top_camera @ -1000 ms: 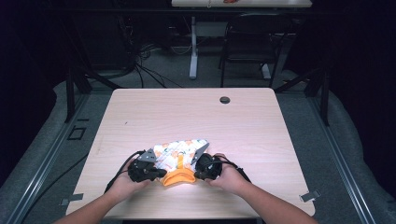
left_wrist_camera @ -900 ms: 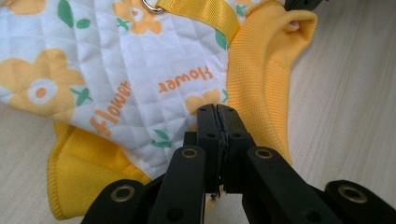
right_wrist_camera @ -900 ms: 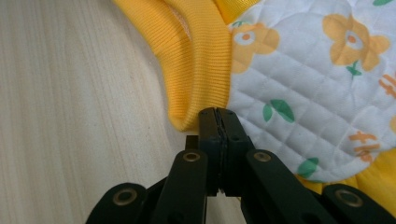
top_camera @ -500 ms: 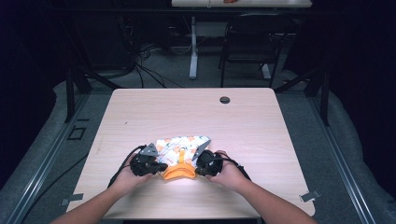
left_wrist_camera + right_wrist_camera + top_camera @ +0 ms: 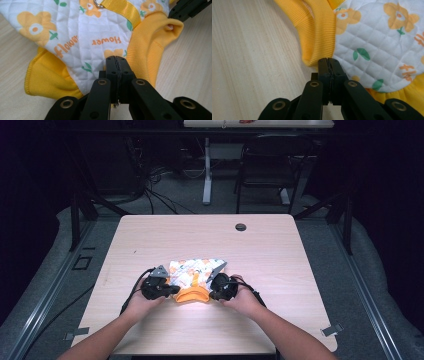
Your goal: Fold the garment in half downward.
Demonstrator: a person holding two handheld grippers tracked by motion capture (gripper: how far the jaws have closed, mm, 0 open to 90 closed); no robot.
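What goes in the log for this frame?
garment: flat on table | left gripper: shut on garment | right gripper: shut on garment

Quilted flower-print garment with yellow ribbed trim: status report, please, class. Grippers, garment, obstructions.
Left gripper shut on quilted flower-print garment. Right gripper shut on its edge beside yellow ribbed collar. Garment flat on wooden table. Nothing in the way.

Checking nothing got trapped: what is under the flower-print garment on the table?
Around the garment bare wooden table shows on every side. It lies flat, both grippers' jaws pinching its near edge. Anything directly beneath it is covered by the fabric, so that cannot be seen.
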